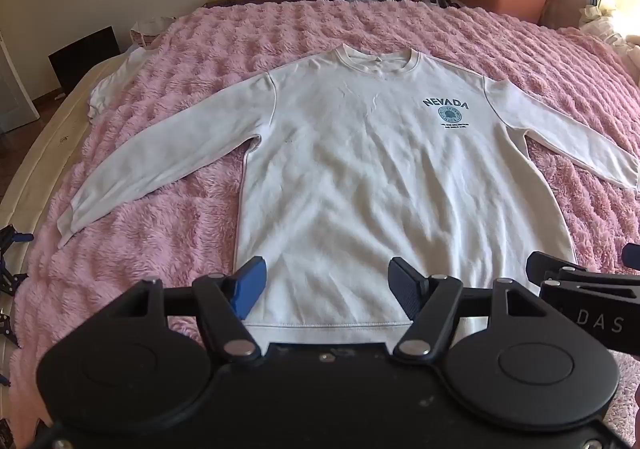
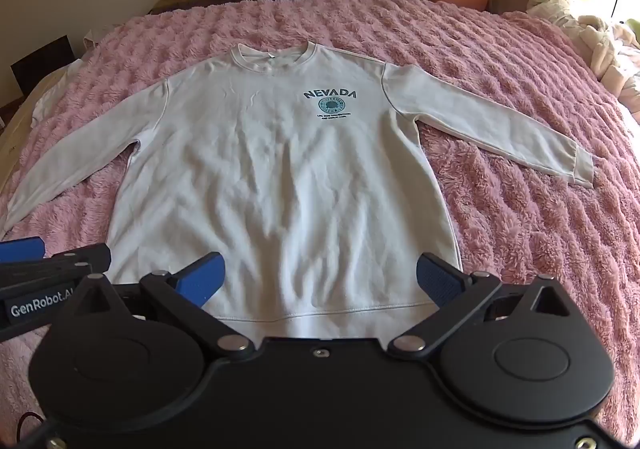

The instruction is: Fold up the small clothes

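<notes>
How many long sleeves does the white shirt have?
2. On the white NEVADA sweatshirt, one sleeve stretches left over the fluffy pink blanket; the other sleeve stretches right.

- Left gripper (image 1: pixel 326 291): jaws spread wide, nothing between the fingers, held level, pointing forward.
- Right gripper (image 2: pixel 320 283): just beside it, jaws likewise wide and empty.

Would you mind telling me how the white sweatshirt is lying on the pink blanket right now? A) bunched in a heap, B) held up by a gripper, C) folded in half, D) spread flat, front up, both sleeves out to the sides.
D: the white sweatshirt lies flat on the pink blanket, NEVADA print facing up, sleeves spread to both sides, with both grippers open above the hem.
</notes>
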A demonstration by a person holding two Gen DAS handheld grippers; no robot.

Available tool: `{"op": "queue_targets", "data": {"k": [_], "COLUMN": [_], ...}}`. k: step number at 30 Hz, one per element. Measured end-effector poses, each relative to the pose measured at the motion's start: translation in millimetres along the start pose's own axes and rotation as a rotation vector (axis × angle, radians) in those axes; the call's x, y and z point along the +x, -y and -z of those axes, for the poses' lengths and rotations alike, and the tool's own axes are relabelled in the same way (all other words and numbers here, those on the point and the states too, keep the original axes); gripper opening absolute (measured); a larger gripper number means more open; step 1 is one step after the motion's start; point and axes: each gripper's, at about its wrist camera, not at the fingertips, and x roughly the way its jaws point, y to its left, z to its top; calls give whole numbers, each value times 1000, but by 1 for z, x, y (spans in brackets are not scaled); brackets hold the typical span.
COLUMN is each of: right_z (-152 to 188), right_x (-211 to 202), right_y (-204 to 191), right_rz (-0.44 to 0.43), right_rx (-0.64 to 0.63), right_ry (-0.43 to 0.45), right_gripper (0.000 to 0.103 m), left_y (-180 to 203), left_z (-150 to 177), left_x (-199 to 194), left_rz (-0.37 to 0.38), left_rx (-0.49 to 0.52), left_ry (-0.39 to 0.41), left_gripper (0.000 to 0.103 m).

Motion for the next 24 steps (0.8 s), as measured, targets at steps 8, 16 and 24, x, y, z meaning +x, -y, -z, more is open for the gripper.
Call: {"op": "queue_targets", "data": {"k": [8, 16, 24], "right_z": [-1, -1, -2], "right_x": [0, -1, -1], "right_y": [1, 0, -1], "right_rz": [-10, -10, -10], "right_rx": [5, 2, 3], "right_ry": [-14, -16, -14], "right_gripper": [103, 103, 103], "left_y": [-5, -2, -3], "left_z": [5, -2, -3], "left_x": [-1, 5, 5], "left_rz": [-1, -7, -8], "left_rx": [-12, -16, -23], "left_ry": [-23, -33, -34], "left_gripper": [71, 71, 71]}}
